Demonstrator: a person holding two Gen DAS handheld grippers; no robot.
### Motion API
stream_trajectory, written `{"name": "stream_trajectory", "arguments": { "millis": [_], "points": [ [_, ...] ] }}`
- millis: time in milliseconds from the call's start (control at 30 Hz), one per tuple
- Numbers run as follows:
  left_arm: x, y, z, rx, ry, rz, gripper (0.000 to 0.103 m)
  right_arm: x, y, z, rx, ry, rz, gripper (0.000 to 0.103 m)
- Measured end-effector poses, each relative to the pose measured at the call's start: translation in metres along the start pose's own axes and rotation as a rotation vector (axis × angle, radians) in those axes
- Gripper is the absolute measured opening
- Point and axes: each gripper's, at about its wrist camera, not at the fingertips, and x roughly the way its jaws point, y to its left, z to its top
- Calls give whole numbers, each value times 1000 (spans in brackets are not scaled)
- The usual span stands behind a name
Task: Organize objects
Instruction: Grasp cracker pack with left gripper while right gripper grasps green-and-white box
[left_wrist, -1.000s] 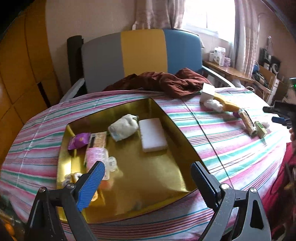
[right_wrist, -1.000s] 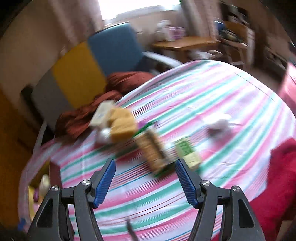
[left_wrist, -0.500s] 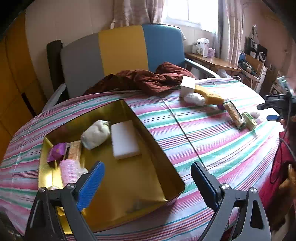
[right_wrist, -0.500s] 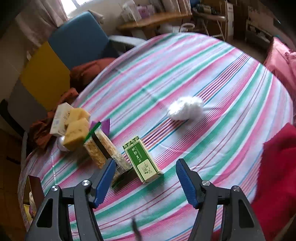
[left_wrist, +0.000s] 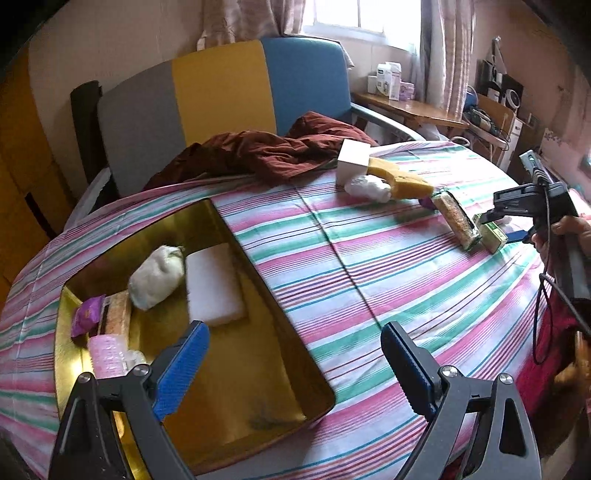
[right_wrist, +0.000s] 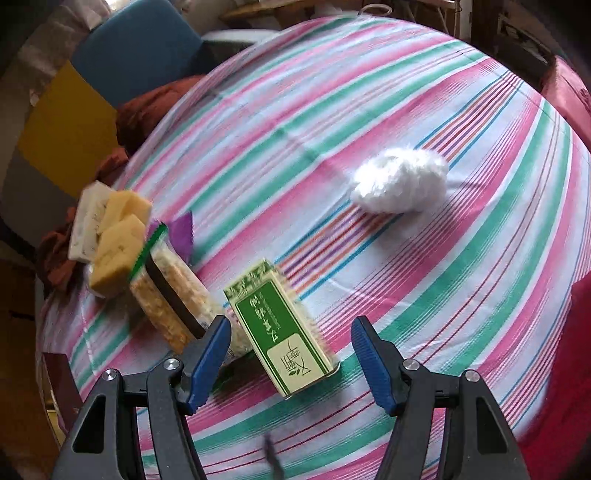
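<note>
Jaws apart, right gripper (right_wrist: 290, 352) over green box (right_wrist: 282, 328)

The right gripper (right_wrist: 290, 360) has dropped toward the striped table (right_wrist: 369, 110) and now hangs low over the green box (right_wrist: 282, 328), which sits between its parted jaws, untouched. The left gripper (left_wrist: 291, 365) has slid across from above the gold tray (left_wrist: 229, 369) toward that tray's right edge.
</note>
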Motion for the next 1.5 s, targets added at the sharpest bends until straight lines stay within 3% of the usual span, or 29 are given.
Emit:
{"name": "stream_trajectory", "arguments": {
  "millis": [33, 67, 167, 367, 600, 733, 1000, 1267, 1500],
  "points": [
    [2, -4, 2, 7, 0, -6, 95, 2, 2, 0, -10, 0, -16, 66],
    [3, -7, 5, 13, -2, -11, 95, 0, 2, -1, -16, -15, -28, 55],
    [7, -19, 15, 34, -8, -30, 95, -4, -4, -2, 7, -44, -31, 39],
    [23, -48, 35, 66, 3, -84, 95, -17, -10, -2, 20, -101, -5, 34],
    [57, -78, 57, 60, 61, -147, 94, -19, -15, -4, 23, -100, 1, 34],
    [75, -93, 70, 58, 85, -170, 92, -16, -21, -4, 56, -78, -57, 36],
    [110, -133, 98, 68, 131, -244, 82, -28, -38, -6, 141, -101, 40, 48],
    [139, -173, 121, 59, 161, -291, 82, -45, -62, -7, 234, -151, 113, 51],
    [170, -203, 137, 19, 211, -297, 84, -41, -52, 6, 243, -149, 144, 53]
  ]
}}
